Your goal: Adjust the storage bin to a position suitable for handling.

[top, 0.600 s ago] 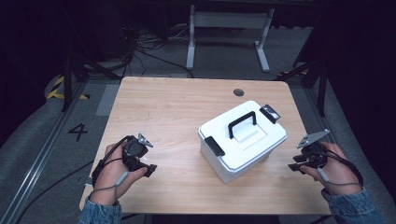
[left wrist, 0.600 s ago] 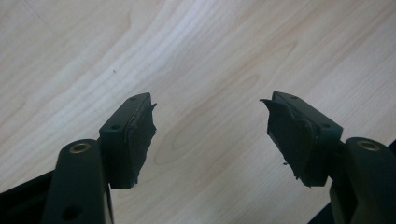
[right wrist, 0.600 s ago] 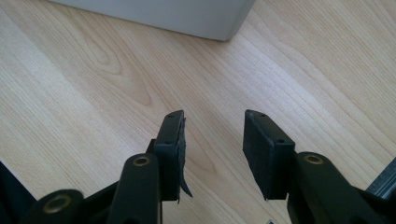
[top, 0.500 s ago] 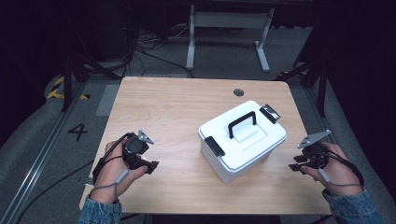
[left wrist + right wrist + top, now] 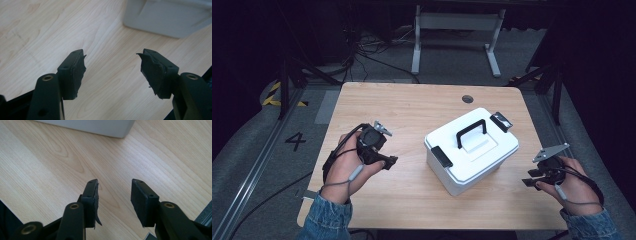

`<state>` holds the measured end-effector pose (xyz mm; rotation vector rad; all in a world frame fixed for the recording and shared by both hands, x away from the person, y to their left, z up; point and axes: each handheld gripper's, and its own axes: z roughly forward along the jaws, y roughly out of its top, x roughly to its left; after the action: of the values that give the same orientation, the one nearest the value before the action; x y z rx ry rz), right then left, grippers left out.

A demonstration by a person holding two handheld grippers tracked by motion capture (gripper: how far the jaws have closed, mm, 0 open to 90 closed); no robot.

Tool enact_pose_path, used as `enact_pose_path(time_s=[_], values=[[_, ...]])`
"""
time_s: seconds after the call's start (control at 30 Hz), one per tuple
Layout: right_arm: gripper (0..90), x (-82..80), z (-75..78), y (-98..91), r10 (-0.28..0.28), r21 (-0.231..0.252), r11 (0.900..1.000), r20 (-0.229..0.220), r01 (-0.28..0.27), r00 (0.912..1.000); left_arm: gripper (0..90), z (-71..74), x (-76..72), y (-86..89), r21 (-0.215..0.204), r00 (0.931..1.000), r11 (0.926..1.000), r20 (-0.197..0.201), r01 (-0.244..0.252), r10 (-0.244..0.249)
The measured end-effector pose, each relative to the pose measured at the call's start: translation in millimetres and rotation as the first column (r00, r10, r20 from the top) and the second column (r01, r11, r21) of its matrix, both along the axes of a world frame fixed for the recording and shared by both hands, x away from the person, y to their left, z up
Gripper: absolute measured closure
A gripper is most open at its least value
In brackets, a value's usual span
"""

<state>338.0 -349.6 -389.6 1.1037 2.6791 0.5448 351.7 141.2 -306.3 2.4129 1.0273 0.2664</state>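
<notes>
A white, rigid plastic box (image 5: 472,152) with a black carrying handle (image 5: 471,132) is shown between the left gripper (image 5: 384,161) and right gripper (image 5: 532,179). Both sets of jaws are held wide and empty. The box is judged stiff, smooth-walled and bulky, best taken by its handle.

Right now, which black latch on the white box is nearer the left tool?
The latch on the white box side facing the left tool; the other latch sits at the far end.

- A light wooden surface (image 5: 412,105) is seen under bright light.
- Grey floor (image 5: 247,145), marked "4" (image 5: 295,141), is surrounded by darkness.
- A white metal frame (image 5: 457,22) and cables (image 5: 362,50) are seen behind.
</notes>
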Motion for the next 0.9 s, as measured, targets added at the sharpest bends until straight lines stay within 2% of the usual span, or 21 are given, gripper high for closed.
enact_pose_path(time_s=[0.07, 0.2, 0.43, 0.53, 0.57, 0.63, 0.7, 0.9], values=[[58.3, -0.7, -2.1, -0.5, -0.002, -0.002, 1.0, -0.002, 0.002, 1.0, 36.8, 6.2, 3.3, -6.2, -0.038, 0.9997, 0.9991, 0.018, 0.017, -0.016], [57.7, -2.2, -4.7, -2.5, -0.006, -0.004, 1.0, -0.005, 0.006, 1.0, 37.4, 17.1, 8.5, -18.9, -0.077, 0.9989, 0.9964, 0.034, 0.035, -0.033], [57.1, -5.4, -8.6, -7.1, -0.021, 0.003, 0.9998, -0.011, 0.021, 0.9997, 37.3, 33.9, 17.5, -42.0, -0.121, 0.9967, 0.9906, 0.057, 0.064, -0.057], [57.1, -7.1, -9.0, -9.2, -0.027, 0.006, 0.9996, -0.008, 0.028, 0.9996, 30.5, 39.6, 21.9, -54.8, -0.143, 0.9926, 0.9879, 0.114, 0.059, -0.043], [57.1, -7.4, -9.0, -9.8, -0.029, 0.007, 0.9996, -0.007, 0.029, 0.9995, 30.2, 41.8, 24.3, -59.9, -0.153, 0.992, 0.9866, 0.12, 0.056, -0.038], [57.1, -7.9, -8.9, -10.8, -0.032, 0.007, 0.9994, -0.008, 0.033, 0.9994, 30.4, 42.7, 26.1, -63.7, -0.163, 0.9925, 0.9849, 0.115, 0.058, -0.039], [57.1, -8.5, -9.0, -12.1, -0.033, 0.007, 0.9994, -0.004, 0.033, 0.9994, 32.0, 43.7, 30.2, -73.2, -0.176, 0.9932, 0.9811, 0.098, 0.079, -0.062], [56.8, -9.0, -8.6, -14.2, -0.028, 0.015, 0.9995, 0.0, 0.028, 0.9996, 31.5, 40.2, 37.9, -98.1, -0.164, 0.9908, 0.9798, 0.089, 0.115, -0.102]])
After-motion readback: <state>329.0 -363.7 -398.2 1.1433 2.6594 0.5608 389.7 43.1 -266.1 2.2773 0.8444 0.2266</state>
